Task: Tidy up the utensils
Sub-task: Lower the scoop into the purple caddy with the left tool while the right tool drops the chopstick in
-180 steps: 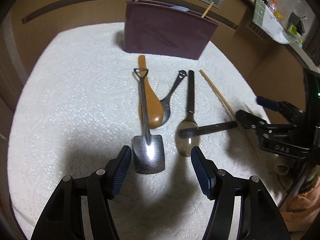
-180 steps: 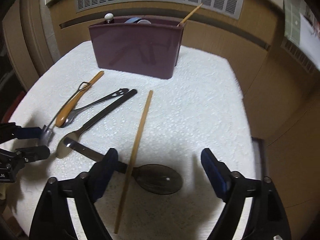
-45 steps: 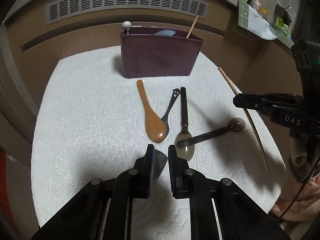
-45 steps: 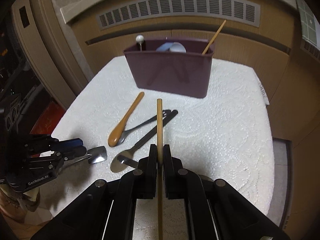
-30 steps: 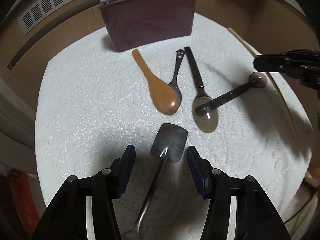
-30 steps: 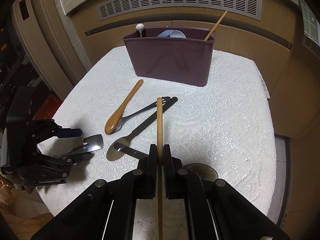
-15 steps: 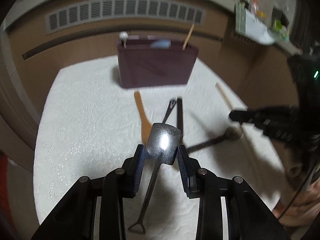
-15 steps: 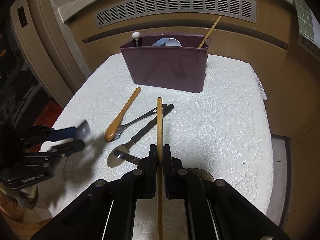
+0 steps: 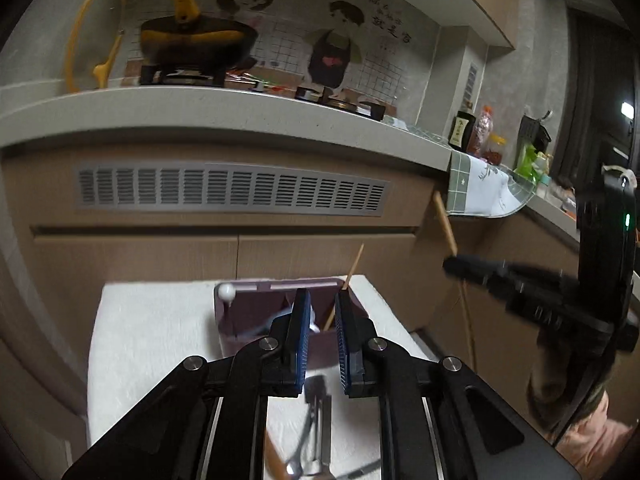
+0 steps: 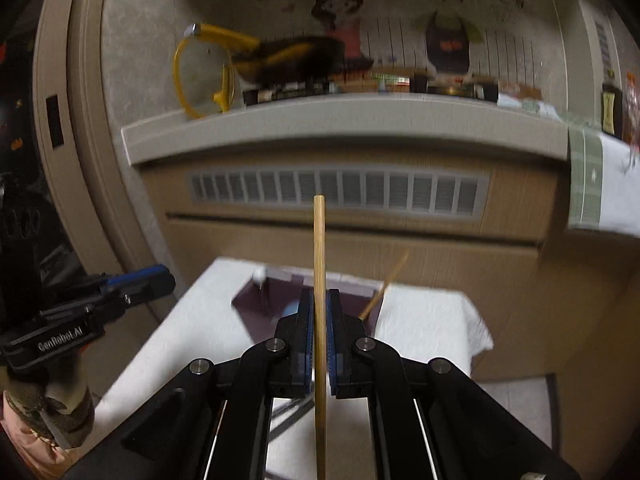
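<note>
- Pointing slightly downward above the white cloth (image 9: 152, 328): left gripper (image 9: 320, 300), clamped, jaws having just been closing on a grey metal spoon (image 9: 318, 390) low between the pads. Spoon blurred, handle lost among other utensils at the bottom edge.
- Ahead and lower, standing on the cloth: purple holder (image 9: 256, 312), partly hidden behind the pads, with a leaning chopstick (image 9: 352, 272) inside.
- Tilted down likewise: right gripper (image 10: 319, 300), pinched tight on a wooden chopstick (image 10: 319, 240) standing upright through the pads. Lower end cut off.
</note>
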`<state>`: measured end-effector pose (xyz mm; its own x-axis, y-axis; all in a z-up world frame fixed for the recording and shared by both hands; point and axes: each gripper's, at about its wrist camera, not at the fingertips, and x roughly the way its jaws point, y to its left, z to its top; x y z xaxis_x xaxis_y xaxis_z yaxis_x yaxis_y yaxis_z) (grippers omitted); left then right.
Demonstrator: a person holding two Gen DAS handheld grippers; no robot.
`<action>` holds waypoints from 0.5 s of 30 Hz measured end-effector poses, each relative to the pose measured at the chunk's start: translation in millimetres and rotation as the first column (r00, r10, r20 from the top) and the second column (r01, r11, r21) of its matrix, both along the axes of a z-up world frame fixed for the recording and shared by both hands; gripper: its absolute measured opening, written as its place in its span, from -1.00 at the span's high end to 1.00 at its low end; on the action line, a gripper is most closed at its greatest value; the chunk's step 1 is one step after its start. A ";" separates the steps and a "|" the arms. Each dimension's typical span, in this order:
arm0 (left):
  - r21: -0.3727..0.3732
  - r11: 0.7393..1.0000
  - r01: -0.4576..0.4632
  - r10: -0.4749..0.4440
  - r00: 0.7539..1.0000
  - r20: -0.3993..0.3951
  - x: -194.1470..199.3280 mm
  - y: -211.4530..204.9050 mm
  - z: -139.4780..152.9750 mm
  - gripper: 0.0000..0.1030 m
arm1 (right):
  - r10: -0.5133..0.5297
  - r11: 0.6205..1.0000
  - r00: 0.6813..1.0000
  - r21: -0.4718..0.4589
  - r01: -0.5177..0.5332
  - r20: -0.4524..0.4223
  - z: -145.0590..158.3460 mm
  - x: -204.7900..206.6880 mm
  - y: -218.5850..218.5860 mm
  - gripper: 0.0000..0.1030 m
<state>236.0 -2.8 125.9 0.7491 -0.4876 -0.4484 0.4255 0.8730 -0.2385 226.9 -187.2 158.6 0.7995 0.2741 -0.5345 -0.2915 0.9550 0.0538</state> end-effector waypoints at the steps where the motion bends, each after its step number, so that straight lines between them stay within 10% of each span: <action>1: 0.021 1.000 0.012 -0.012 1.000 -0.014 7.1 -2.7 -3.6 0.72 | 0.001 1.000 1.000 0.000 -0.001 -0.001 3.8 5.9 -0.7 0.88; 9: 0.138 0.982 0.127 -0.068 0.927 -0.369 51.5 -50.3 -125.4 0.21 | -0.034 0.999 0.992 -0.022 0.031 -0.125 -45.5 35.4 -18.6 0.88; 15: 0.208 0.974 0.094 0.007 0.900 -0.437 72.7 -88.4 -171.4 -0.01 | -0.047 0.999 0.983 -0.012 0.045 -0.176 -76.0 34.7 -36.2 0.88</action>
